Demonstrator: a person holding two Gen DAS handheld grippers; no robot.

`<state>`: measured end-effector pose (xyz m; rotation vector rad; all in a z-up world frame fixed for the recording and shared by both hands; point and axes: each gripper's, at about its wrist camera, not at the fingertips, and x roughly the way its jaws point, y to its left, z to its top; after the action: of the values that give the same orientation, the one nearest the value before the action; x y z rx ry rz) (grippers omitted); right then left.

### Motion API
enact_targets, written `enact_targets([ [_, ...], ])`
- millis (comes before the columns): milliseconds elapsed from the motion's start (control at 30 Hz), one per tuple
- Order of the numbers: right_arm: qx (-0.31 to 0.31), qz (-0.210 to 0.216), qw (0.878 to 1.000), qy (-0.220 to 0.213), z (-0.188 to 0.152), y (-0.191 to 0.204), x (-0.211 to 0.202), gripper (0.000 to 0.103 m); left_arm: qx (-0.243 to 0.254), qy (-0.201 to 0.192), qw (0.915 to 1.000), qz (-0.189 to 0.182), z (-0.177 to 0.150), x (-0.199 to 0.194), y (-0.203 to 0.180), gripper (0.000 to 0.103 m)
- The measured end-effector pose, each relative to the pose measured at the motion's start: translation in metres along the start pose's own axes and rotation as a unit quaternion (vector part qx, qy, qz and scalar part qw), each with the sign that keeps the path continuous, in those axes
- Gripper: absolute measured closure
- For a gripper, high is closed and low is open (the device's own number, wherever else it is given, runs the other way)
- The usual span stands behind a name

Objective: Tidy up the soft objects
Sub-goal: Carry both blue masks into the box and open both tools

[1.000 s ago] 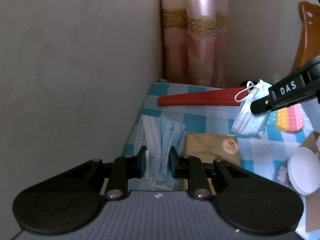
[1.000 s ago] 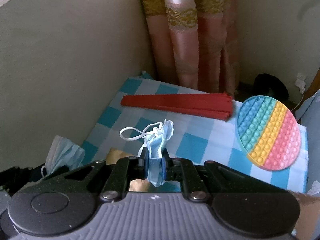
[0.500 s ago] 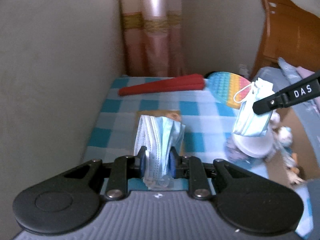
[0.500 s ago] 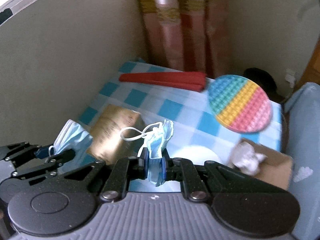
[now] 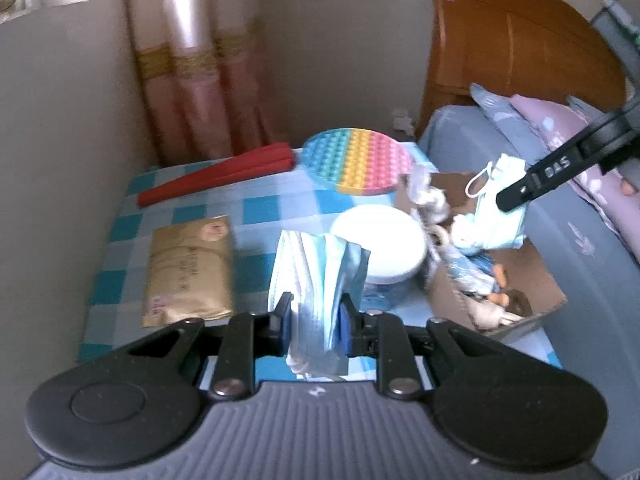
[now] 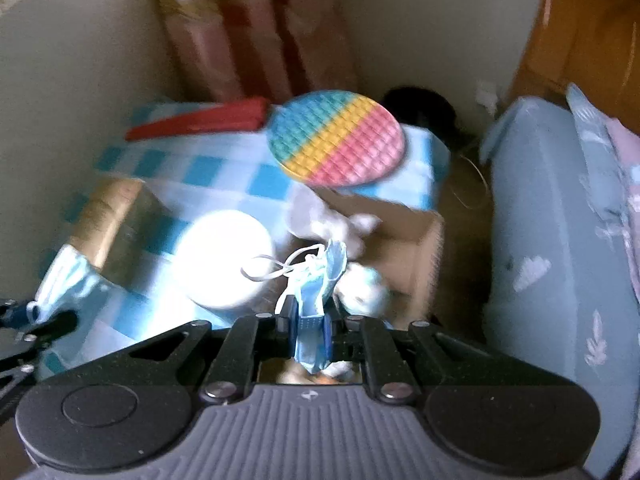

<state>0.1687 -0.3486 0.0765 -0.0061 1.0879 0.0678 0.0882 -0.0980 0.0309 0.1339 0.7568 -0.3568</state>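
left wrist view: my left gripper (image 5: 312, 322), jaws clenched on a bundle of blue face masks (image 5: 320, 276), held above the checked tablecloth (image 5: 260, 208); the bundle's long axis runs forward, along the fingers. right of it stand a white round lid (image 5: 380, 240) and, beyond that, an open cardboard box (image 5: 532, 276) already holding soft toys (details too blurred to name). my right gripper (image 5: 516, 196) enters from the upper right, jaws clamped on a single folded face mask (image 5: 500, 216) that hangs over the box opening.

right wrist view: the same single mask seen end-on between the right gripper (image 6: 310, 326), ear loops (image 6: 280, 268) trailing forward and left; box wall and a pale plush lie directly beneath and ahead of the jaws.

background items, not in play: red folded fan (image 5: 216, 176), rainbow pop-it mat (image 5: 356, 160), gold packet (image 5: 188, 268), all resting on the cloth.

the relation that matters: the box lies right of the left gripper and directly under the right one, so i judge the right hand is the nearer and should let go first. the left bundle would then have to travel rightward past the white lid. risk, as i read it: the loops snagging on a finger at release.
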Motion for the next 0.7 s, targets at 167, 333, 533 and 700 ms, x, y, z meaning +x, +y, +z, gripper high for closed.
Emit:
enact_targets([
  [167,0.018,-0.012,0.999,0.037,-0.01,-0.024,0.023,0.085,0.022,0.003,0.9996,-0.017,0.0,0.003,-0.025,0.082],
  [333,0.027,-0.002,0.998,0.048,-0.017,-0.035,0.041,0.075,0.041,0.008,0.9987,-0.031,0.002,0.009,-0.046,0.082],
  [533,0.012,0.0,1.0,0.029,-0.02,-0.03,0.037,0.041,0.057,0.013,0.9976,-0.039,0.007,0.015,-0.061,0.082],
  [700,0.004,0.003,1.0,0.02,-0.02,-0.029,0.026,0.037,0.067,0.017,0.9963,-0.05,0.008,0.023,-0.073,0.082],
])
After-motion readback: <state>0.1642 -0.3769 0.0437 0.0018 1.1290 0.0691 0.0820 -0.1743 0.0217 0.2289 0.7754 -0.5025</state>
